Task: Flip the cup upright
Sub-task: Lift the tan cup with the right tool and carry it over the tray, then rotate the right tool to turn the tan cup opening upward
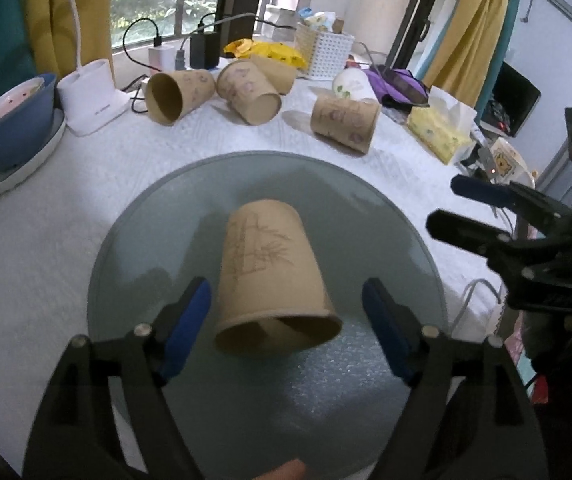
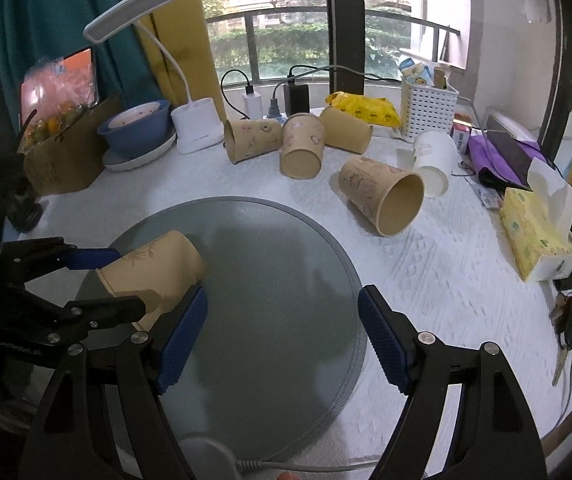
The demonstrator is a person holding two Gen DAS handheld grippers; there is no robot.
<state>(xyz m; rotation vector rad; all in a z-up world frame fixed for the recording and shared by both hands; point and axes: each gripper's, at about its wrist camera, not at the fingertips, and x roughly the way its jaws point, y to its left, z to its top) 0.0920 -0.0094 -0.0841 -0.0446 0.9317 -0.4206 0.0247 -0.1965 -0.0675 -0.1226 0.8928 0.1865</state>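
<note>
A tan paper cup with a bamboo drawing lies on its side on the round grey glass plate, its mouth toward the left gripper. My left gripper is open, its blue pads on either side of the cup near the rim, apart from it. The same cup and the left gripper around it show at the left of the right wrist view. My right gripper is open and empty above the plate; it also shows at the right edge of the left wrist view.
Several more paper cups lie on their sides on the white cloth behind the plate, one nearer at the right. A blue bowl, a white lamp base, a white basket and a yellow tissue box ring the table.
</note>
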